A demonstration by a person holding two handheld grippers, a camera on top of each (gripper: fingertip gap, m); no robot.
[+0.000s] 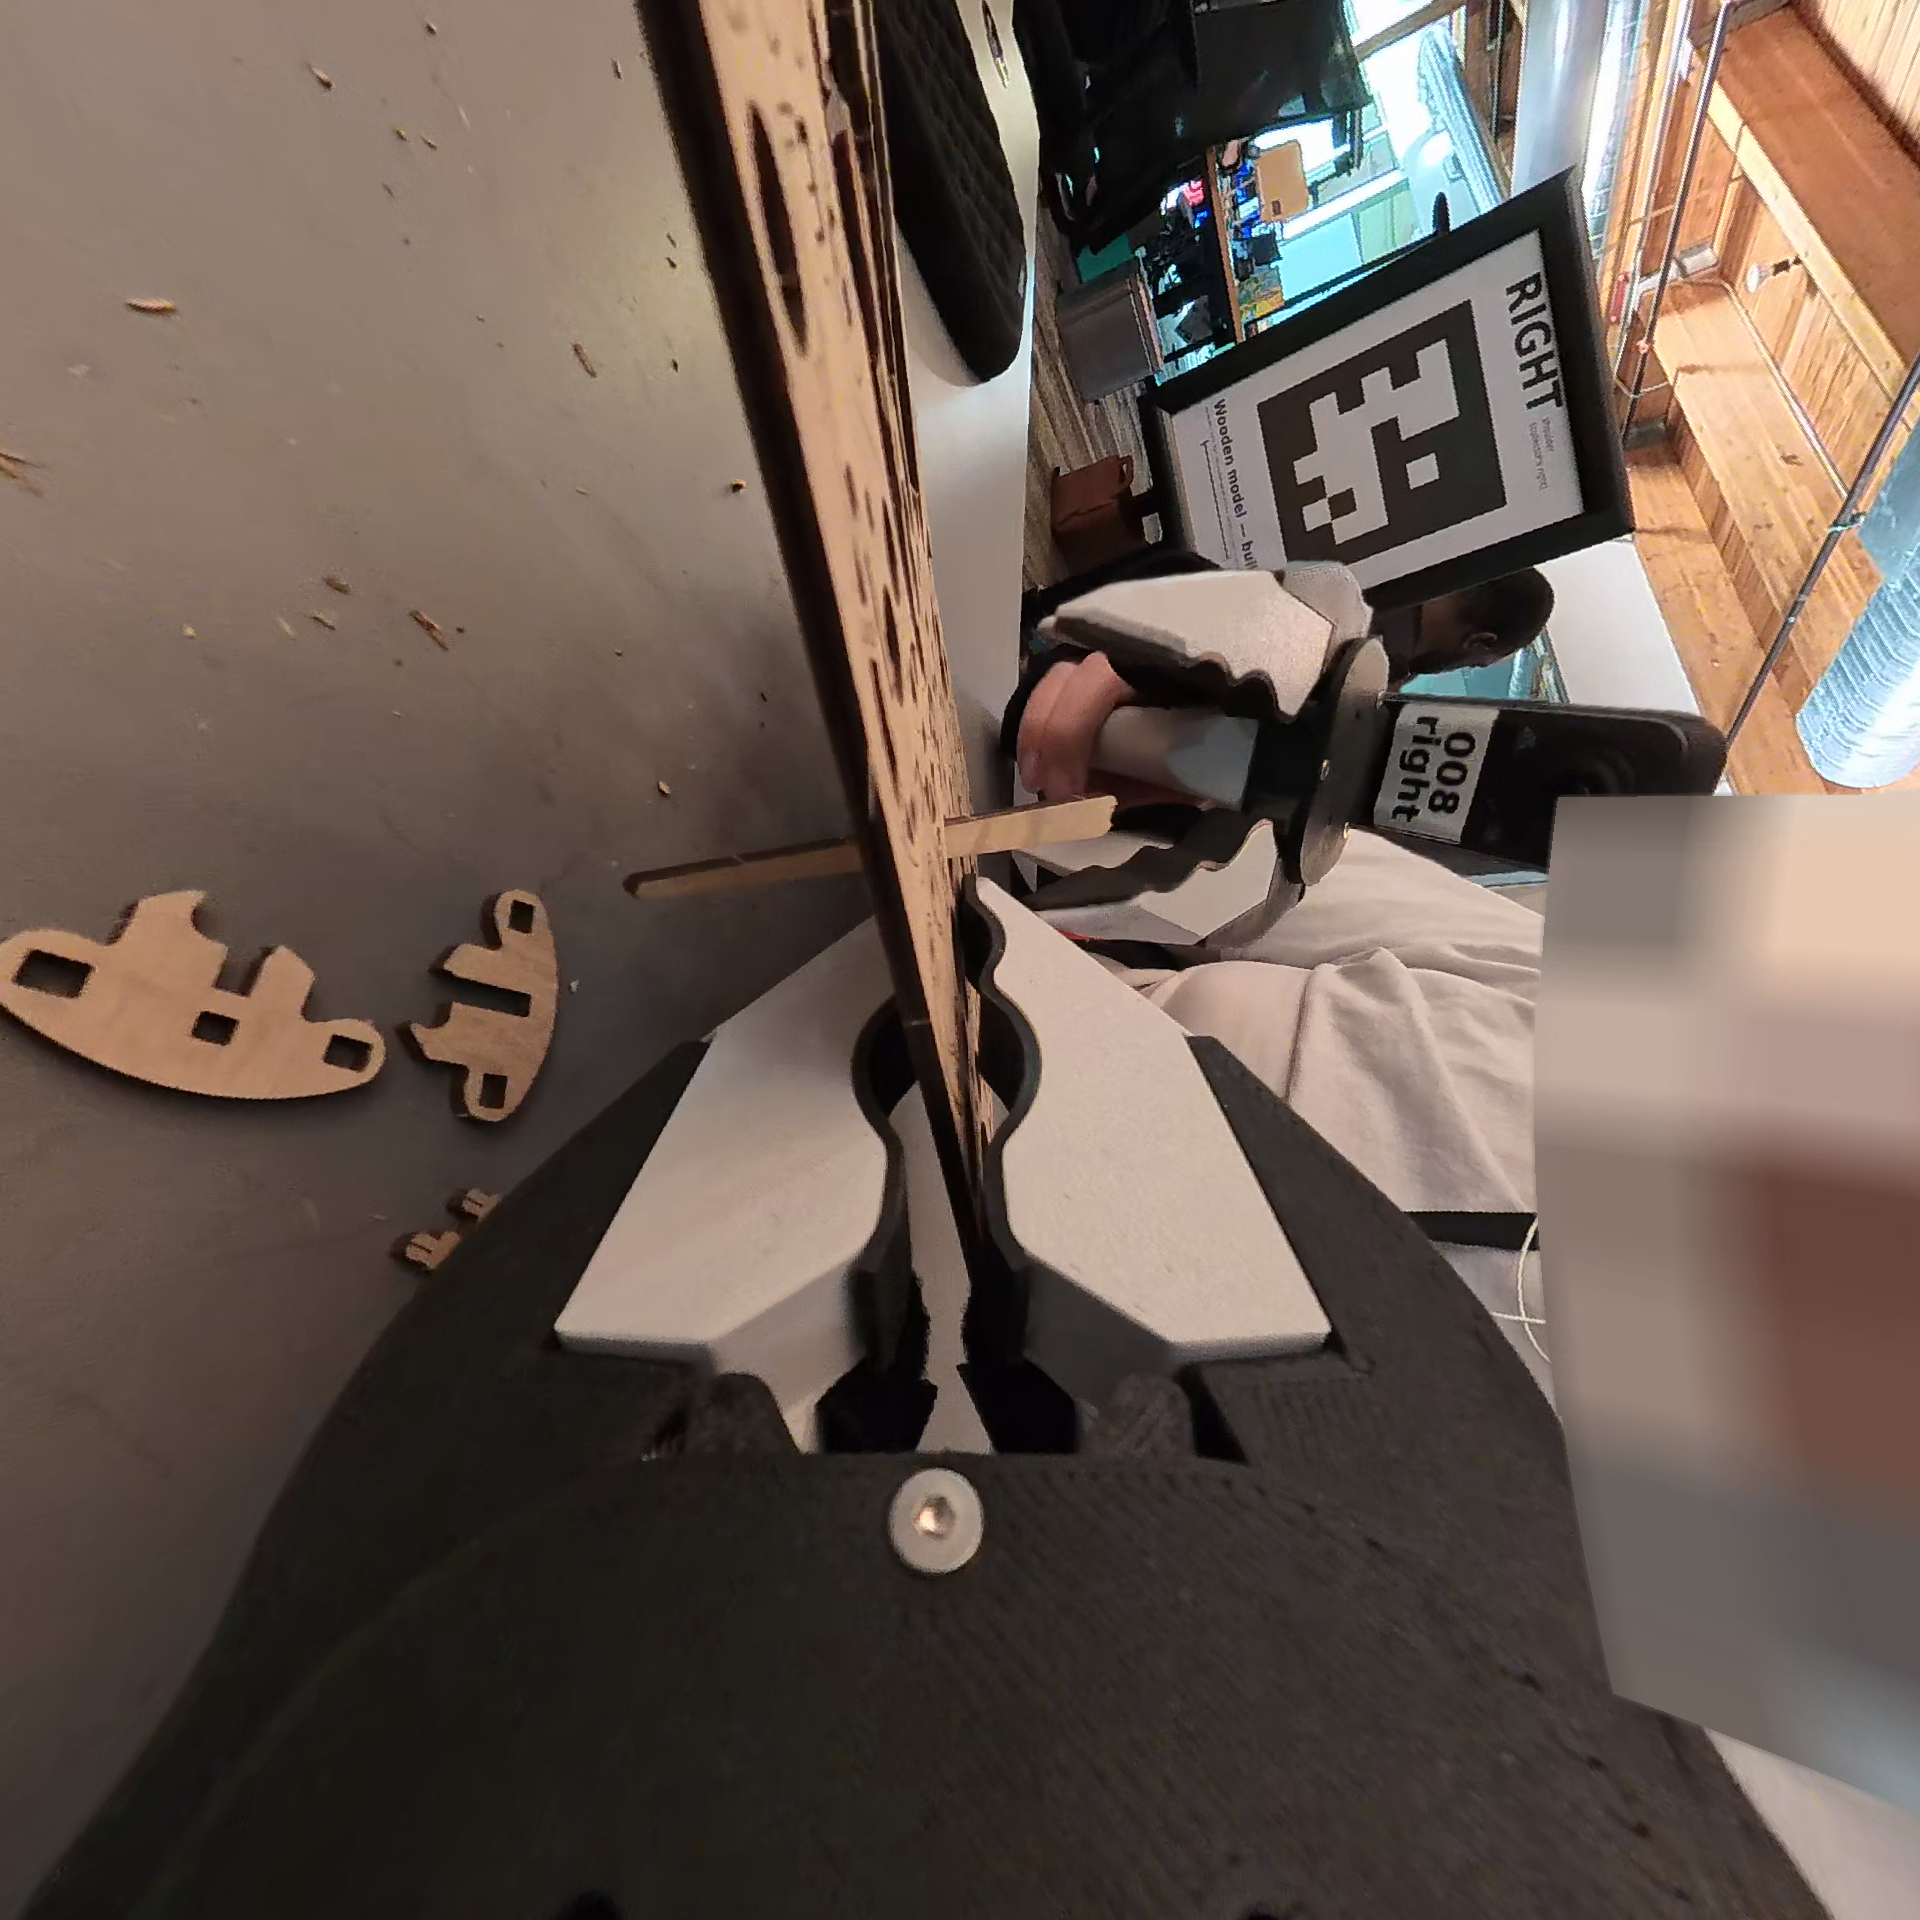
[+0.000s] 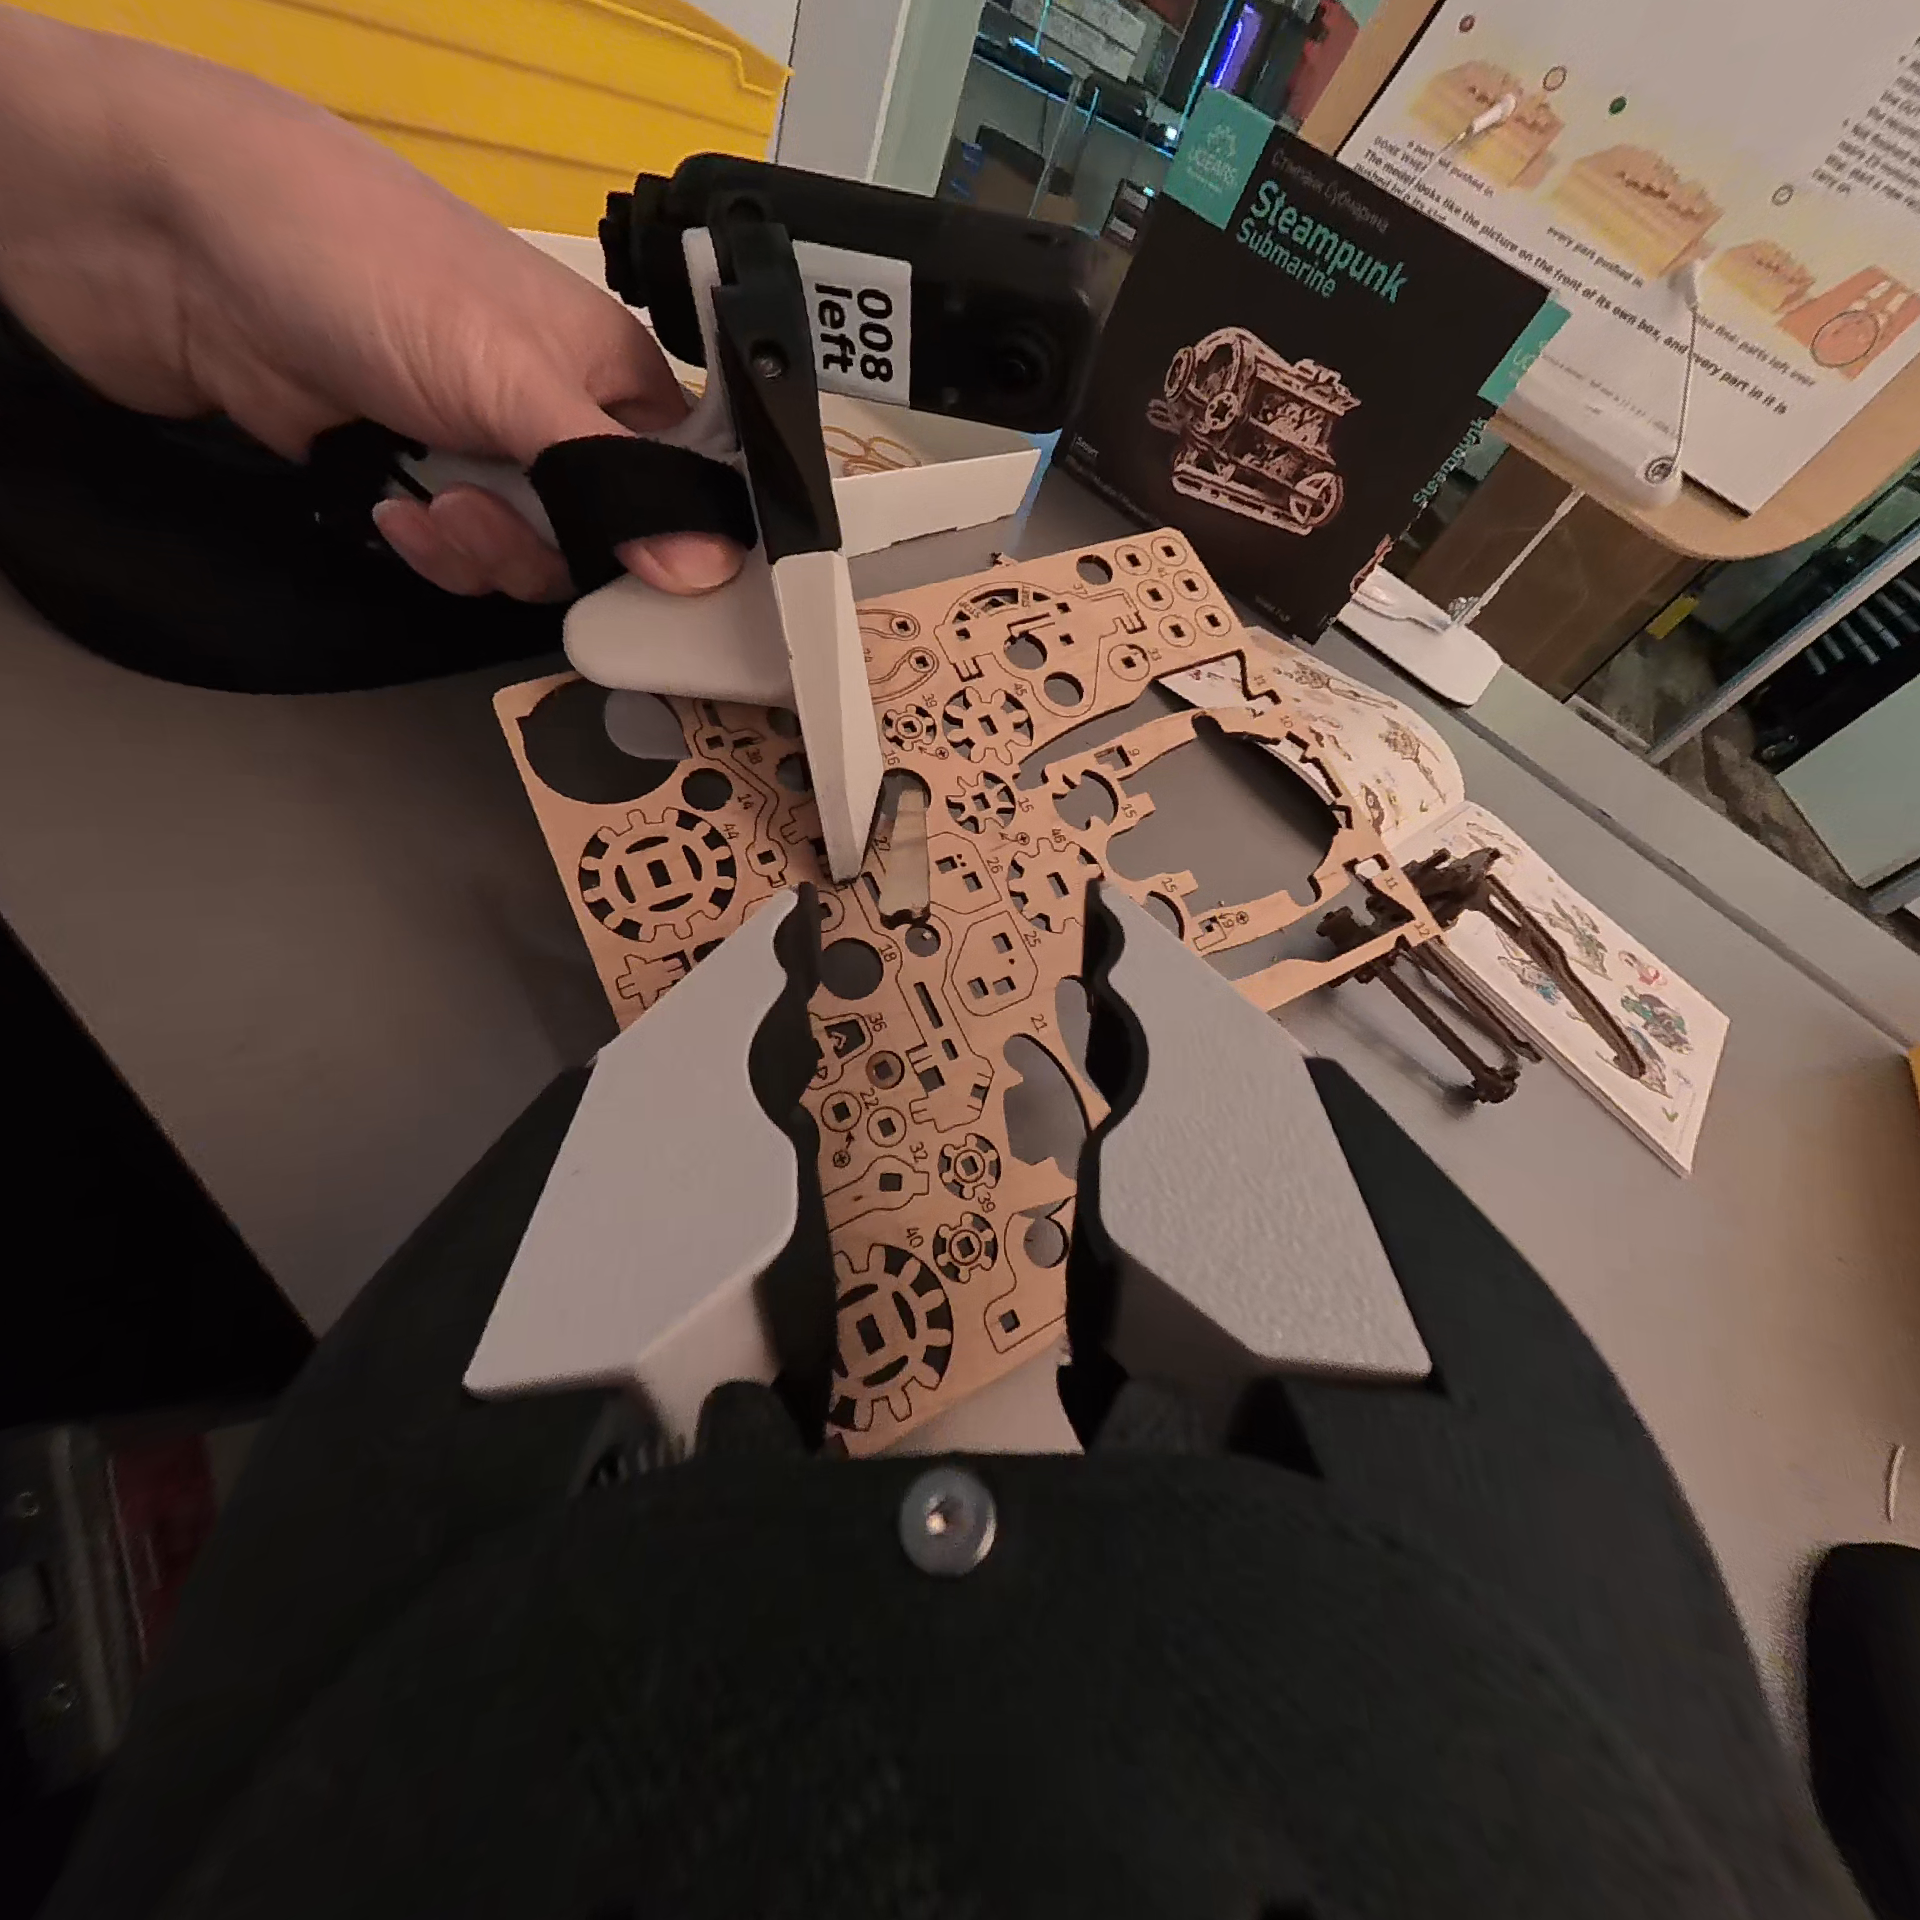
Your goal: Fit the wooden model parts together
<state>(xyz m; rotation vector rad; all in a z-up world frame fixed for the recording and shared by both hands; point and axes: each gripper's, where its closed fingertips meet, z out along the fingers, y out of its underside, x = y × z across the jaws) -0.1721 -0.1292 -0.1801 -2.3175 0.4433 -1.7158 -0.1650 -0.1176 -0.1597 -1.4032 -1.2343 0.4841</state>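
Between left gripper (image 1: 961, 1023) fingers, wooden sheet (image 1: 831, 416), printed dark box (image 2: 1299, 384), right gripper (image 2: 945, 914) open

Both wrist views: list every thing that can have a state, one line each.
left gripper: shut on wooden sheet
right gripper: open, holding nothing
wooden sheet: gripped at its edge, several cut-outs empty
wooden strip: poking through the wooden sheet, not freed
loose parts: lying flat, unassembled
booklet: open
box: standing upright
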